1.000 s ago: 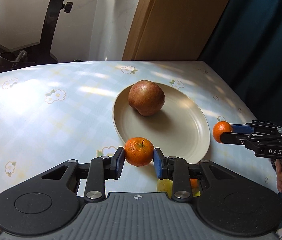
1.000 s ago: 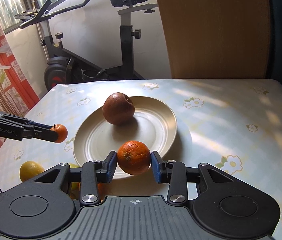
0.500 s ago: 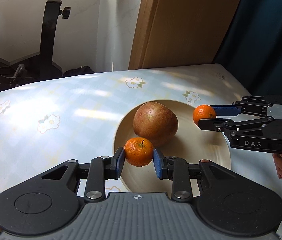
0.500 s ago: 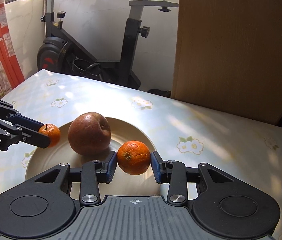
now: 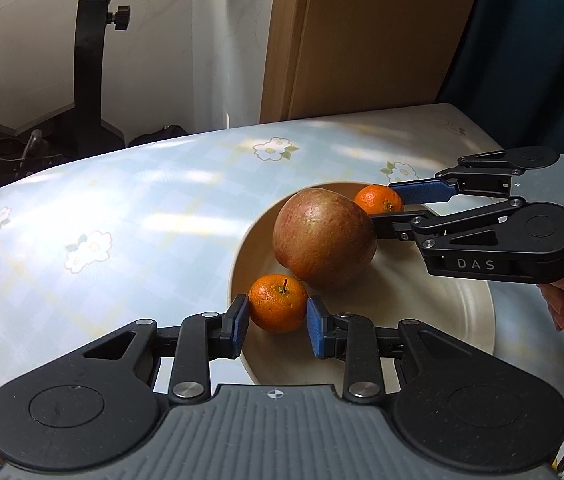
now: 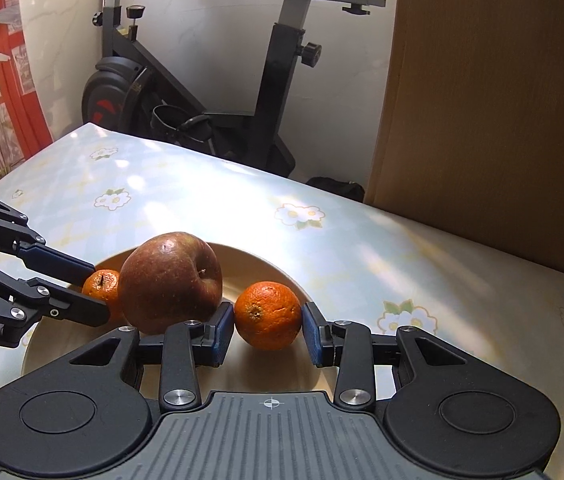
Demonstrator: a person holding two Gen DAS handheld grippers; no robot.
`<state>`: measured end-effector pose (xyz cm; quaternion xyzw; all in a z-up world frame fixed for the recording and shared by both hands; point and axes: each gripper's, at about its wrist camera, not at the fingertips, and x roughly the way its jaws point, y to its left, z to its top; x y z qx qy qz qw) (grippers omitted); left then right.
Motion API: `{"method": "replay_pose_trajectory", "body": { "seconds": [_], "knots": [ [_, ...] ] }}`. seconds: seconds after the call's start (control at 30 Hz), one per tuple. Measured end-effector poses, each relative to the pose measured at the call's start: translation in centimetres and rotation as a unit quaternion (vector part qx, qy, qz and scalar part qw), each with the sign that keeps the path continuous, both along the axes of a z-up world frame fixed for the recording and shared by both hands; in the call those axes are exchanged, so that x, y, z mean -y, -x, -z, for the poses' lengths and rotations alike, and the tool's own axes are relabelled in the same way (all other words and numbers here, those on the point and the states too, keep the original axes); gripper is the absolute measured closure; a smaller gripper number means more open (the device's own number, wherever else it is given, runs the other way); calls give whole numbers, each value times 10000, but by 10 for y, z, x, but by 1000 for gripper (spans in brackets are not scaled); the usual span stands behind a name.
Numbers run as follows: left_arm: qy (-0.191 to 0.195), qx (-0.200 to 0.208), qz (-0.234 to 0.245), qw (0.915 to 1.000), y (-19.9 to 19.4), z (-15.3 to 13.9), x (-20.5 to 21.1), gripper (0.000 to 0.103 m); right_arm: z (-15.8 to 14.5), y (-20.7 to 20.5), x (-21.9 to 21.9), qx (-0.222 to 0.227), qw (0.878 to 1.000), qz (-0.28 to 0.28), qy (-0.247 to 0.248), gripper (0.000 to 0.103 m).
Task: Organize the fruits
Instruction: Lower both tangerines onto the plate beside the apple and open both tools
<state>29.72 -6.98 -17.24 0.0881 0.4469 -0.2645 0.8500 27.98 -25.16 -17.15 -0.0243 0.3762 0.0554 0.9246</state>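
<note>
Oranges, one in each gripper: the left gripper (image 5: pixel 277 317) pinches a stemmed orange (image 5: pixel 277 303) over the plate (image 5: pixel 462 332) rim at lower centre — the right gripper (image 6: pixel 267 330) pinches its orange (image 6: pixel 267 316) right of the apple (image 6: pixel 169 280), both over the plate.

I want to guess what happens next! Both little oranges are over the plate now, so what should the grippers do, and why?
Probably lower a little, then open. Each hand-held gripper, left and right, clamps a mandarin over the plate, beside the apple.
</note>
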Motion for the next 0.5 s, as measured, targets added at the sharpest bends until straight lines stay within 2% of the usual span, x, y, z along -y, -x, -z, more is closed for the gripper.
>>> {"method": "replay_pose_trajectory", "body": {
  "seconds": [0.27,0.4,0.5],
  "knots": [
    [-46,26,21,10000,-2,2,5,69,4,-2,-1,13,10000,34,-1,68],
    [88,-50,-58,9999,-3,1,1,68,1,-1,-2,33,10000,50,60,68],
    [220,-201,-120,9995,-3,-3,-3,63,-4,4,-4,100,9999,73,28,67]
  ]
}}
